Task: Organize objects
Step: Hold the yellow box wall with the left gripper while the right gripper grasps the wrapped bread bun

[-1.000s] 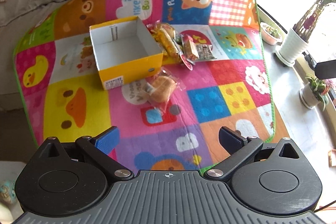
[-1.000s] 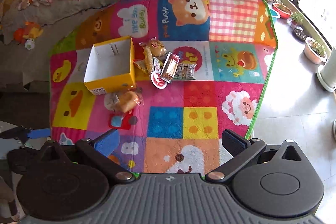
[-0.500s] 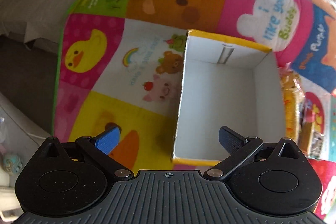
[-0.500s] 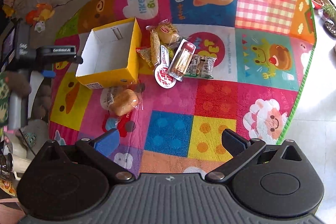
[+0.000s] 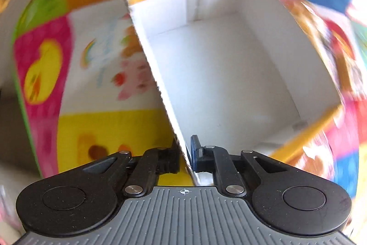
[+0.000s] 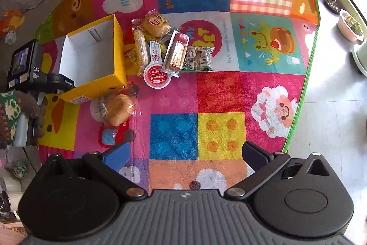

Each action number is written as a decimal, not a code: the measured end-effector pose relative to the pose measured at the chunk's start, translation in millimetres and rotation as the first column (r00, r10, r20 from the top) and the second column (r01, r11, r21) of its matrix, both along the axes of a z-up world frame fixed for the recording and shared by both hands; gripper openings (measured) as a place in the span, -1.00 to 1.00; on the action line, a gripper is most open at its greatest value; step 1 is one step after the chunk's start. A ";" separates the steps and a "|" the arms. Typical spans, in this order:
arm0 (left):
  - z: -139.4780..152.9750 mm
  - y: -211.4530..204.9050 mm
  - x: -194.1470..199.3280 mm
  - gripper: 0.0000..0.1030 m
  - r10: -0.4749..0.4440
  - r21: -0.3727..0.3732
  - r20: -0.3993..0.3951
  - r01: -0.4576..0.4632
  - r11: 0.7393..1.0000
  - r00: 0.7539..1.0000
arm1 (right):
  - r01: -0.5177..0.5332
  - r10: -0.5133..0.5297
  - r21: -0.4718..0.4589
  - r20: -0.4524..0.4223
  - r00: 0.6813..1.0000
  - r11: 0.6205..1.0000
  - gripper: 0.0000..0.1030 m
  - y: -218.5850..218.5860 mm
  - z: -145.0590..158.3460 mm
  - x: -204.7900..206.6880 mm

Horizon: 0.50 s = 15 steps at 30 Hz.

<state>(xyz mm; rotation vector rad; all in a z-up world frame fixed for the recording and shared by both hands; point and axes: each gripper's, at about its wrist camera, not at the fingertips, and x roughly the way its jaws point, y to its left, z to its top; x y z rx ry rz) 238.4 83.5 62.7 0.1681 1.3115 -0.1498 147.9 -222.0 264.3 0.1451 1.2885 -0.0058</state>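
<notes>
Snacks (image 6: pixel 160 47) lie in a loose heap on the play mat (image 6: pixel 220 93), just right of the box (image 6: pixel 91 61) in the right wrist view. The heap holds a yellow cake (image 6: pixel 156 23) in clear wrap at the top, a long grain bar (image 6: pixel 140 47) beside the box wall, a round red-and-white lid-shaped pack (image 6: pixel 157 77) at the bottom, a clear tray of biscuits (image 6: pixel 176 54) with a red end, and a green-and-white packet (image 6: pixel 199 59) furthest right. One wrapped bun (image 6: pixel 118 109) lies apart from the rest, just below the box's near corner.

The box is yellow outside and white inside, open at the top, with nothing in it. It sits on the mat's left part, with a dark camera unit (image 6: pixel 23 66) of the other rig at its left side.

The left gripper (image 5: pixel 184 153) is clamped on the box's left wall: in the left wrist view one finger (image 5: pixel 169 160) stands outside the wall and the other inside, pads pressed on the thin cardboard edge near the box's near corner. That view is blurred away from the gripper, so the mat's pictures read only as colour patches.

The right gripper (image 6: pixel 185 157) hangs above the mat's lower squares with its fingers wide apart and nothing between them, well clear of the snacks and the box. Potted plants (image 6: pixel 349 24) stand on the tiled floor (image 6: pixel 332 107) past the mat's green edge.
</notes>
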 end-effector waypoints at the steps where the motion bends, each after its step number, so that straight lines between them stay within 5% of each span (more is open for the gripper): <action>1: 1.2 -4.7 -5.0 -0.77 -0.055 0.006 0.014 0.055 0.998 0.998 | 0.015 -0.015 0.001 -0.002 1.000 1.000 1.00 5.6 2.3 -2.7; 5: 5.5 -32.1 -27.8 -0.77 -0.346 0.104 0.084 0.337 0.936 0.935 | 0.059 -0.059 -0.020 -0.001 0.998 0.998 1.00 23.4 10.4 -18.1; 10: 6.1 -19.7 -11.6 -0.80 -0.139 -0.035 0.017 0.139 0.990 0.990 | 0.064 -0.064 -0.025 -0.006 0.998 0.998 1.00 29.7 -3.7 -23.7; 15: 6.1 -14.2 -18.0 -0.79 -0.139 0.002 0.008 0.139 0.990 0.990 | -0.119 0.119 0.023 -0.018 0.993 0.993 1.00 66.6 -61.7 5.8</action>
